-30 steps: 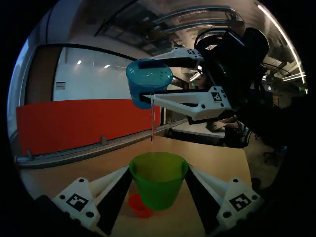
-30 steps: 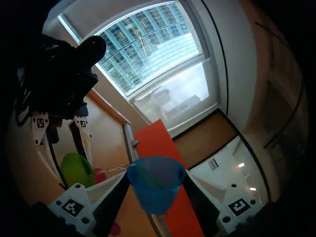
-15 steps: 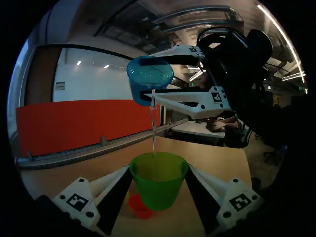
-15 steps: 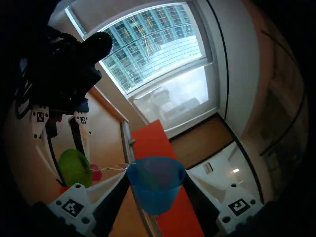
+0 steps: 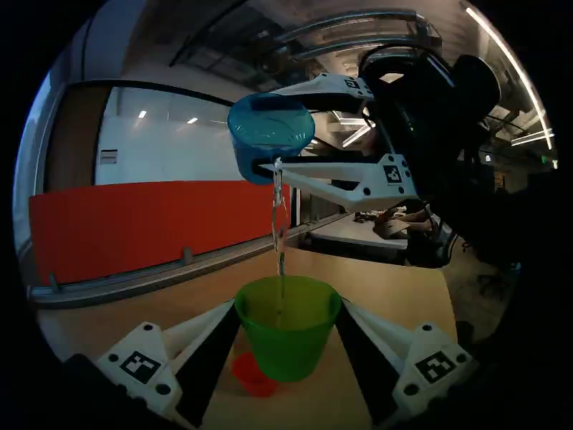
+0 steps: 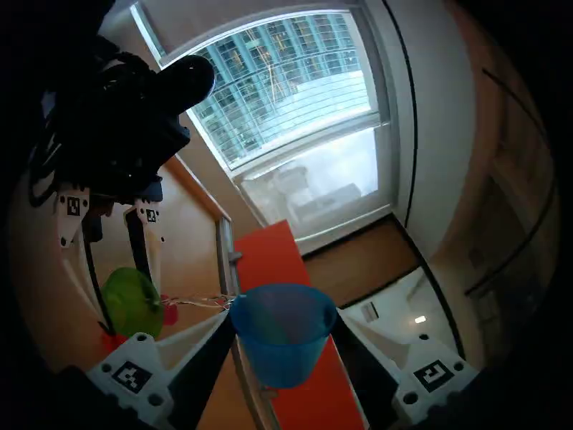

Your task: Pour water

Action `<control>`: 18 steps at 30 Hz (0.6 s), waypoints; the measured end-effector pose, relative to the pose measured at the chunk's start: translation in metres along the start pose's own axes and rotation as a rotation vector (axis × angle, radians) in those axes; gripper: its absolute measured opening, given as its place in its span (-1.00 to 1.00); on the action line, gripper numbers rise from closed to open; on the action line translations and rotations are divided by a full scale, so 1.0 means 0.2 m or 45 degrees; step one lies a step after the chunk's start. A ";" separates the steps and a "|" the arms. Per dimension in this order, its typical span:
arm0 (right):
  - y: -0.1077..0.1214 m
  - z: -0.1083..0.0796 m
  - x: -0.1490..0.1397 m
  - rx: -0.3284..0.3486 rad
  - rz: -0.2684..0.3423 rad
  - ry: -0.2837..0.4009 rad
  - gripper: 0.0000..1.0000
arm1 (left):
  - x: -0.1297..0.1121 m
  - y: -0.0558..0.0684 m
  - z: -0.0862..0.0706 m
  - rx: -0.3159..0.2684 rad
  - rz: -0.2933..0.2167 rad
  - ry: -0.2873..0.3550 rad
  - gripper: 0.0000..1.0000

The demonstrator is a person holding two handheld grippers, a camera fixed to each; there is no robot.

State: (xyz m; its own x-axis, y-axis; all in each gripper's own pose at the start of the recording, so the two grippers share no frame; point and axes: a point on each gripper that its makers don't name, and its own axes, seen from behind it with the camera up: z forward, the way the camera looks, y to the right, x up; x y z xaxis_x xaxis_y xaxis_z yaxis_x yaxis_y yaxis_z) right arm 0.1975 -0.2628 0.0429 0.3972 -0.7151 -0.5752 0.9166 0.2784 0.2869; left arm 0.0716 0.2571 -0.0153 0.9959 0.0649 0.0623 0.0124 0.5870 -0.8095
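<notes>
My right fingers (image 6: pixel 283 319) clamp the tilted blue plastic cup (image 6: pixel 281 355); a water stream (image 5: pixel 278 222) falls into the green plastic cup (image 5: pixel 286 347) (upright) clamped between my left fingers (image 5: pixel 286 309).

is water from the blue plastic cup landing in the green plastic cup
Yes, a thin stream falls from the blue cup into the green cup.

Left gripper view dim; ceiling strips (image 5: pixel 516 72) glare, blue cup (image 5: pixel 271 136) lit through. Right gripper view: window (image 6: pixel 286 93) glaring, foreground shadowed. Edges heavily bent; focus sharp.
</notes>
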 end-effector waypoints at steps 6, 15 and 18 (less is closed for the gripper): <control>0.02 0.01 0.01 -0.009 -0.028 0.002 0.83 | 0.00 0.00 0.00 -0.001 -0.001 -0.001 0.75; 0.02 0.01 0.01 -0.016 -0.073 0.001 0.83 | 0.00 0.00 0.00 -0.001 0.003 -0.001 0.74; 0.02 0.01 0.01 -0.018 -0.090 0.002 0.83 | 0.00 0.00 0.00 -0.003 0.002 -0.001 0.74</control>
State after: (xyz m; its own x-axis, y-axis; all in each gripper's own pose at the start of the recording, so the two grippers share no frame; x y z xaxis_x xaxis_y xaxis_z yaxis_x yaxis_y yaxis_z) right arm 0.2023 -0.2648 0.0447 0.3317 -0.7324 -0.5946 0.9429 0.2363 0.2349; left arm 0.0717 0.2567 -0.0153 0.9959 0.0663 0.0611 0.0107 0.5853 -0.8108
